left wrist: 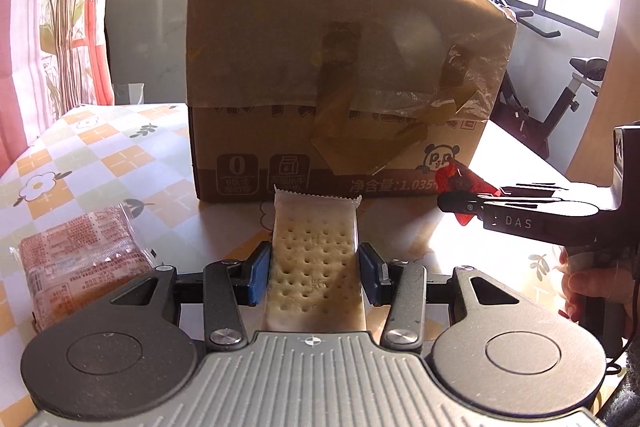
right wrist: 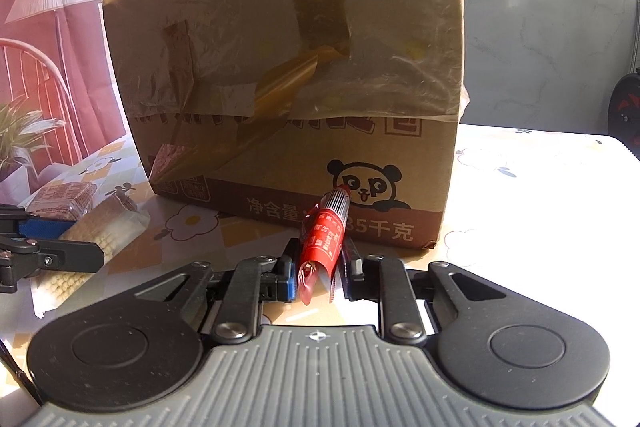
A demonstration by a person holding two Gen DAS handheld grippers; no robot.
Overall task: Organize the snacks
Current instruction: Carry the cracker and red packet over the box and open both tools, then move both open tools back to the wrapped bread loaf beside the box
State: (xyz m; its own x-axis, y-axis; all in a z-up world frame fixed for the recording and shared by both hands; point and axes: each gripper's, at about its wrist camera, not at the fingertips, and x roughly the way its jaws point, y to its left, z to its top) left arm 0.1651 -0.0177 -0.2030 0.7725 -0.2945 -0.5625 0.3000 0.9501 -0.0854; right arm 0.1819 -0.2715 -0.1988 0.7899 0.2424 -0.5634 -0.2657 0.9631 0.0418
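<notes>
Right now the left gripper point(left wrist: 316, 273) is clenched on a clear-wrapped cracker packet point(left wrist: 314, 259), its blue pads pressing both long sides while the crimped far end of the packet points toward the cardboard box point(left wrist: 340, 67). That box stands on the worktop point(left wrist: 120, 155), which is covered with a checked, flower-printed cloth, and old tape and film hang loose across its front. To the left of the gripper, a second wrapped snack with red print point(left wrist: 80, 263) lies flat on the cloth. The right gripper point(right wrist: 320, 273) grips a slim red snack packet point(right wrist: 326, 239) between its pads, the packet standing up and leaning toward the panda printed low on the box. Seen from the left wrist camera, that red packet hangs just in front of the box's lower right corner.
</notes>
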